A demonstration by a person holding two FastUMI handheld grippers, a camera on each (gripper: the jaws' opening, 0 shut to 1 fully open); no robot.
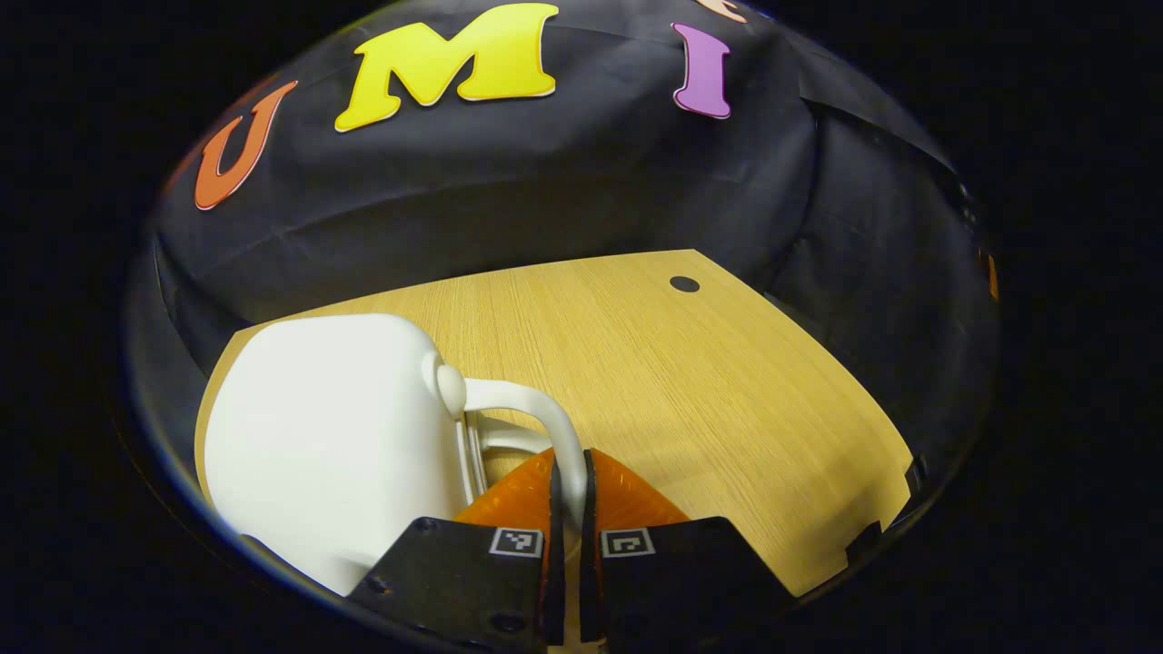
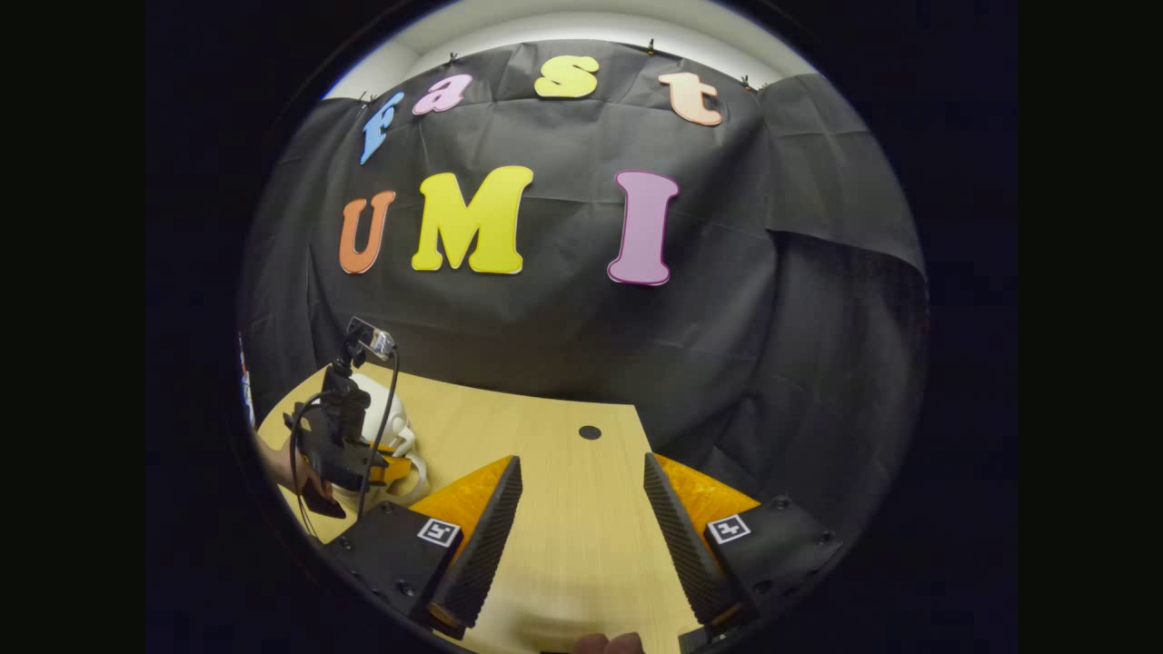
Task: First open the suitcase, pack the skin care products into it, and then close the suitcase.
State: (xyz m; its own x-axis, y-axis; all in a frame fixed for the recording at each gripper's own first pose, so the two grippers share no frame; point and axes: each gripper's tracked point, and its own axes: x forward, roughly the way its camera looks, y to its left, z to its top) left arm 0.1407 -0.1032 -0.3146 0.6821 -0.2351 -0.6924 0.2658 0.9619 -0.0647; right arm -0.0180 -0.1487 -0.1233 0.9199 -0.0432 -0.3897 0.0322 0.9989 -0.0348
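Observation:
A white hard-shell suitcase [image 1: 327, 436] sits at the left of the wooden table [image 1: 709, 381], its curved white handle [image 1: 536, 404] arching toward me. My left gripper [image 1: 570, 472] is shut on that handle, which passes between the two fingers. In the right gripper view the same suitcase [image 2: 380, 411] appears small at the far left, with the left gripper [image 2: 341, 450] and the hand holding it in front of it. My right gripper [image 2: 581, 463] hangs open over bare table [image 2: 563, 527], well to the right of the suitcase, with nothing between its fingers.
A small dark round hole [image 1: 684, 283] marks the table's far side, also seen as a dark hole [image 2: 590, 432] ahead of the right gripper. Black cloth walls close the table at the back and right. A person's fingertip [image 2: 609, 643] shows at the bottom edge.

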